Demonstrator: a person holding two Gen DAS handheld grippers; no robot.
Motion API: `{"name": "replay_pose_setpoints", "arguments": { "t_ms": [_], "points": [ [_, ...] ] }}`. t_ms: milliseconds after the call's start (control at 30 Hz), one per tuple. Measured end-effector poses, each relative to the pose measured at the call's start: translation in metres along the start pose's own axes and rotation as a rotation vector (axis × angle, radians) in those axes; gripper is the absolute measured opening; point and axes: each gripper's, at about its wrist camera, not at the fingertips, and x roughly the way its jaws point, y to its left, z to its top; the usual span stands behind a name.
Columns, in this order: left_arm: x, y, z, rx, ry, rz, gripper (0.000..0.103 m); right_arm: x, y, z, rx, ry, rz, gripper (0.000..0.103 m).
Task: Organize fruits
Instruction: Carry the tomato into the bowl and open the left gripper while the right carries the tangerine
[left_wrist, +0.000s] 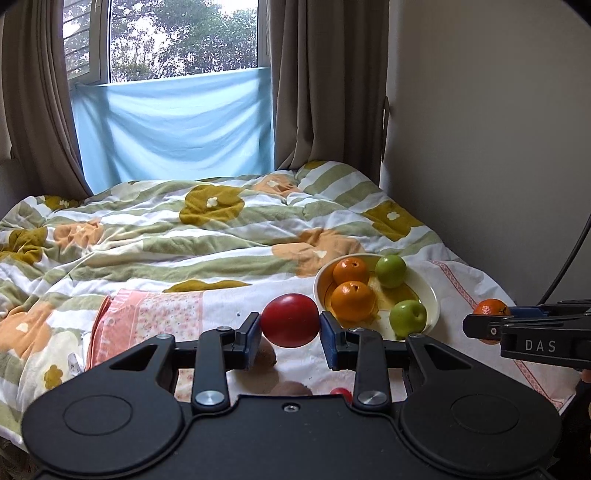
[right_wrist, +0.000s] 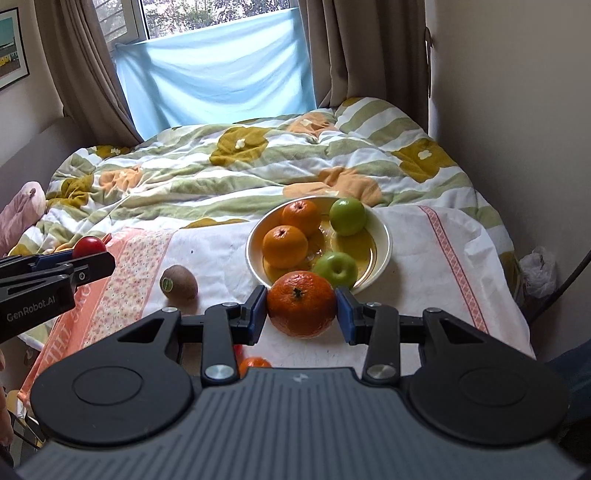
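Left gripper (left_wrist: 290, 338) jaws clamped on red apple (left_wrist: 290, 319), right gripper (right_wrist: 301, 309) jaws clamped on orange (right_wrist: 301, 303), both held above bed before bowl (right_wrist: 382, 246), kiwi (right_wrist: 178, 282) left lying on cloth (right_wrist: 221, 254), quilt (right_wrist: 229, 173) bunched behind.

"das" in white capitals on the black side of the right gripper (left_wrist: 484, 325), seen from the left wrist view. "genrobot.ai" in white on the black side of the left gripper (right_wrist: 92, 258), right wrist view. kiwi (right_wrist: 179, 282) carries a small sticker, print unreadable.
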Motion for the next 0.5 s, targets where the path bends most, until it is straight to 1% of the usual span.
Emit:
{"name": "replay_pose_setpoints", "arguments": {
  "t_ms": [267, 500],
  "points": [
    [0.045, -0.039, 0.034, 0.011, 0.0, -0.05, 0.038, 0.039, -0.043, 0.044, -0.014, -0.005, 0.02, 0.055],
    [0.102, -0.082, 0.057, 0.063, 0.04, -0.065, 0.038, 0.082, -0.087, 0.075, -0.007, 0.02, 0.037, 0.055]
  ]
}}
